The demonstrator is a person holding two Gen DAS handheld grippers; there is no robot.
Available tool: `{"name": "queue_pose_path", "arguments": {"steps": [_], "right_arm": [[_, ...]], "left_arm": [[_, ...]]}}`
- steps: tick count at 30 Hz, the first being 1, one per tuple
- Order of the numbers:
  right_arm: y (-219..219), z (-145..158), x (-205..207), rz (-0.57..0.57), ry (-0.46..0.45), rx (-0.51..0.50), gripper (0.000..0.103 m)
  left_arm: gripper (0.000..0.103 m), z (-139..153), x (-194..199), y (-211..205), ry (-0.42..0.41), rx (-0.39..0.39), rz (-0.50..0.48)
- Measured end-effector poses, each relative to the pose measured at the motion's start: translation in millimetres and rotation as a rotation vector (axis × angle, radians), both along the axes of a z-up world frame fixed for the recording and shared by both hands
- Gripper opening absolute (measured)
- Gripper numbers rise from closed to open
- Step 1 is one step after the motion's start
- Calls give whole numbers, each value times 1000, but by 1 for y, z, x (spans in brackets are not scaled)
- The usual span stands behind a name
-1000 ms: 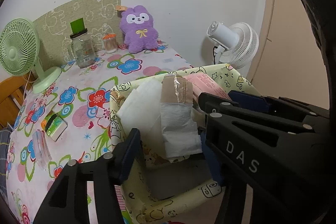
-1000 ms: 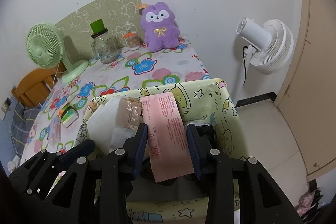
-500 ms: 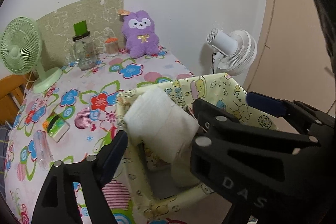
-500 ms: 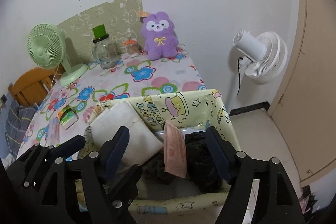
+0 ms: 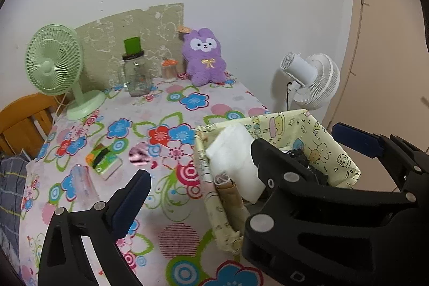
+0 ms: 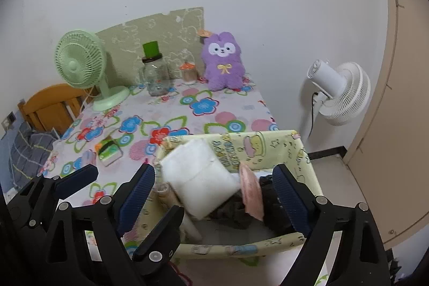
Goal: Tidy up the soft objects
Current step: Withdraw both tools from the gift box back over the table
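Observation:
A yellow cartoon-print fabric basket (image 6: pixel 281 149) (image 5: pixel 316 130) stands at the table's near right corner. In it lie a white soft pack (image 6: pixel 201 176) (image 5: pixel 233 152), a pink packet (image 6: pixel 250 189), a brown roll (image 5: pixel 230 195) and dark cloth (image 6: pixel 236 213). My right gripper (image 6: pixel 214 192) is open and empty, its jaws spread wide over the basket. My left gripper (image 5: pixel 198 170) is open and empty, to the left of the basket over the tablecloth. A purple plush bunny (image 6: pixel 224 60) (image 5: pixel 205 56) sits at the table's far edge against the wall.
On the flowered tablecloth (image 5: pixel 166 125) are a green desk fan (image 5: pixel 56 63), a glass jar with green lid (image 5: pixel 135 71), a small orange-lidded jar (image 5: pixel 169 69), a green tissue pack (image 5: pixel 103 158) and a clear object (image 5: pixel 83 184). A white floor fan (image 6: pixel 337 93) stands right; a wooden chair (image 6: pixel 51 106) left.
Both grippers let go of their items into the basket, opened wide and pulled back and up. The left gripper has shifted left, off the basket.

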State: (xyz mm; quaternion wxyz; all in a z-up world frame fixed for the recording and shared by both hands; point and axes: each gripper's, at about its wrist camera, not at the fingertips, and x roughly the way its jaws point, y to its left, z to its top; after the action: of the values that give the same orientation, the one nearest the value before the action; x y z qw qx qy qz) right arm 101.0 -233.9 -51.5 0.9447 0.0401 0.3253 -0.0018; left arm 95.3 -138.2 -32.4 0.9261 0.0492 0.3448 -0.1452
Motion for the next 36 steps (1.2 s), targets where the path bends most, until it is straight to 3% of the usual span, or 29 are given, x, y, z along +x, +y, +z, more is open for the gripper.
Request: {"name": "queue_pose_path", "arguments": {"steps": [20, 36], "right_arm": [[53, 35, -24, 44, -75, -24, 95], [100, 44, -25, 101, -100, -25, 99]], "left_arm": [[103, 30, -24, 50, -80, -15, 56], [103, 37, -28, 95, -100, -11, 113]]}}
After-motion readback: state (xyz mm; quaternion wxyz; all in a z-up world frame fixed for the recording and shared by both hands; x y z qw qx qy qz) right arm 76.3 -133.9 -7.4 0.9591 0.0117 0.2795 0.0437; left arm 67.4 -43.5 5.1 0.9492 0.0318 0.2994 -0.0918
